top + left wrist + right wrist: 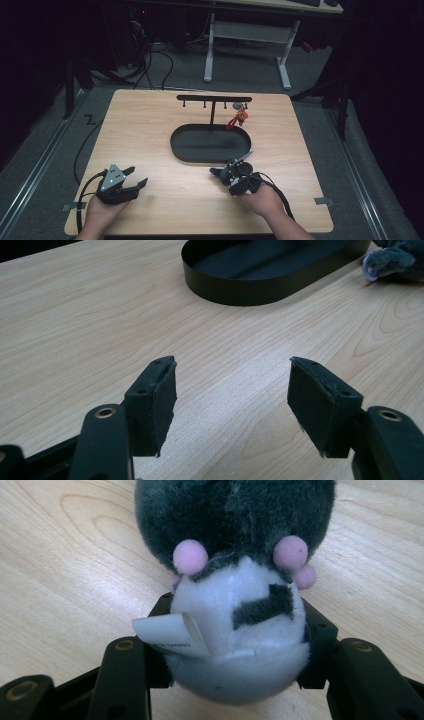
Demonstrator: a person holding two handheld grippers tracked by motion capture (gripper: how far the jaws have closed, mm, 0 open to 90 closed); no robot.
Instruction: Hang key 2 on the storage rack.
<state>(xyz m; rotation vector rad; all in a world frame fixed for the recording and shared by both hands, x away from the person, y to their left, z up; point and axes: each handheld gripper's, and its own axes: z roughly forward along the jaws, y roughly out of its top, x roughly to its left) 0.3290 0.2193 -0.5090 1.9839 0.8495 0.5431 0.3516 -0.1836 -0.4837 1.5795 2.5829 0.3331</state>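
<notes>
A grey and white plush toy (235, 540) with pink bobbles and a white tag lies on the wooden table (150, 130), just in front of the black oval tray (175, 145). My right gripper (235, 607) is shut on the toy's white belly, one pad pressing on each side; in the high view this right gripper (226, 175) sits at the tray's front right. My left gripper (232, 400) stands open over bare wood, nothing between its pads. In the high view the left gripper (140, 176) rests near the front left of the table. The toy (395, 260) also shows at the top right of the left gripper view.
A black T-shaped hook rack (213, 98) rises from the back of the tray, with a red and orange trinket (240, 119) hanging at its right end. The tray's wall (240, 287) is low. Cables trail off both grippers toward the table's front edge.
</notes>
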